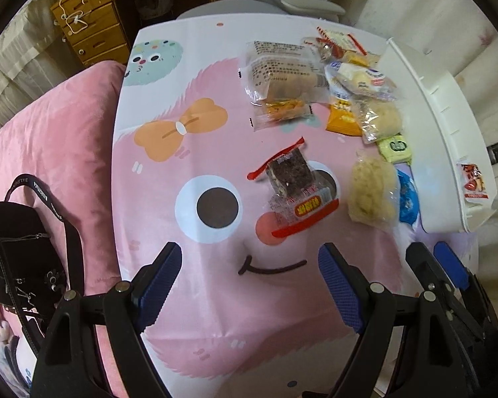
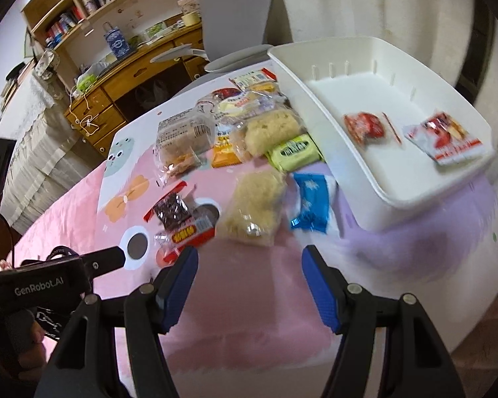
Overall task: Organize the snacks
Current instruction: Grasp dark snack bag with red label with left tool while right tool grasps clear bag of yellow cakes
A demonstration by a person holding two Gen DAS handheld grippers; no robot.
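Several wrapped snacks lie in a loose heap on the pink cartoon tabletop (image 1: 215, 298). Nearest are a dark cake in a red-edged wrapper (image 1: 290, 172) (image 2: 172, 210), a pale crumbly bar (image 1: 372, 192) (image 2: 254, 207) and a blue packet (image 2: 310, 199). A white bin (image 2: 375, 179) at the right holds two red packets (image 2: 363, 126) (image 2: 446, 139). My left gripper (image 1: 249, 282) is open and empty above the table's near part. My right gripper (image 2: 247, 285) is open and empty, short of the pale bar and blue packet.
Further back lie a large clear bag (image 1: 279, 69), a green packet (image 2: 293, 151) and an orange packet (image 1: 342, 119). A pink bed with a black bag (image 1: 20, 242) lies left. A grey chair (image 2: 235, 16) and a wooden desk (image 2: 123, 76) stand behind.
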